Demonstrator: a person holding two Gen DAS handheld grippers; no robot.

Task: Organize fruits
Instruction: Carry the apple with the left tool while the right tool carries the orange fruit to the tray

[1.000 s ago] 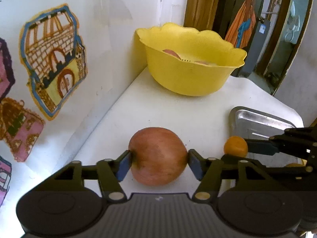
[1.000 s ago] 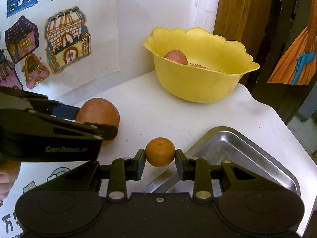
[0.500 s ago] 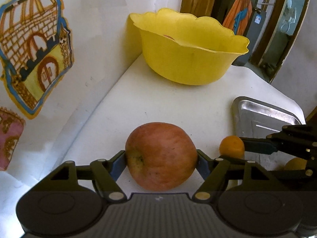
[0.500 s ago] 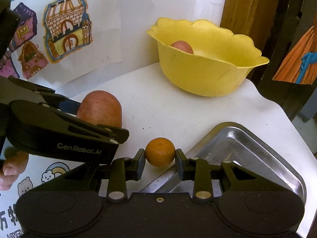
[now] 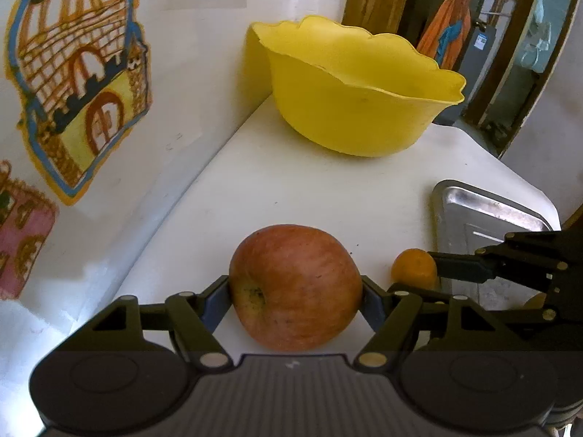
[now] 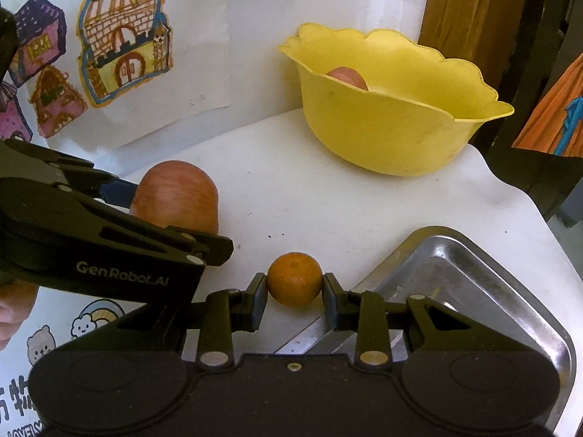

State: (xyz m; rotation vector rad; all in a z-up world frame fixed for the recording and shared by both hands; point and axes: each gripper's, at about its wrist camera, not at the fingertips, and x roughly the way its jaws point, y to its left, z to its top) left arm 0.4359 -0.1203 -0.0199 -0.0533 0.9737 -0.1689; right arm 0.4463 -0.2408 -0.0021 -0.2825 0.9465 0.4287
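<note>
Holding two fruits at once, I have my left gripper [image 5: 296, 293] clamped on a large reddish apple [image 5: 295, 287], its blue pads pressed to both sides, and my right gripper [image 6: 294, 289] pinching a small orange mandarin [image 6: 294, 279] between nearly closed jaws. Both fruits sit low over the white table [image 6: 328, 204], the apple near the wall with the children's house drawings [image 6: 124, 47], the mandarin just at the corner of the steel tray [image 6: 484, 291]. Beyond them stands a yellow scalloped bowl [image 6: 386, 138], and another reddish fruit [image 6: 346, 77] peeks over its rim in the right wrist view.

I judge this the carrying step: both fruits are gripped and not yet delivered. The next move, I think, calls for lifting each clear of the table and over its container; the apple likely goes to the bowl, whose tall rim must be cleared.

Compared with a second ago, the apple looks larger and sits deeper between the left jaws, which have just been opening wider around it. The bowl looms closer and I now see less of its inside. The mandarin grip is unchanged.
</note>
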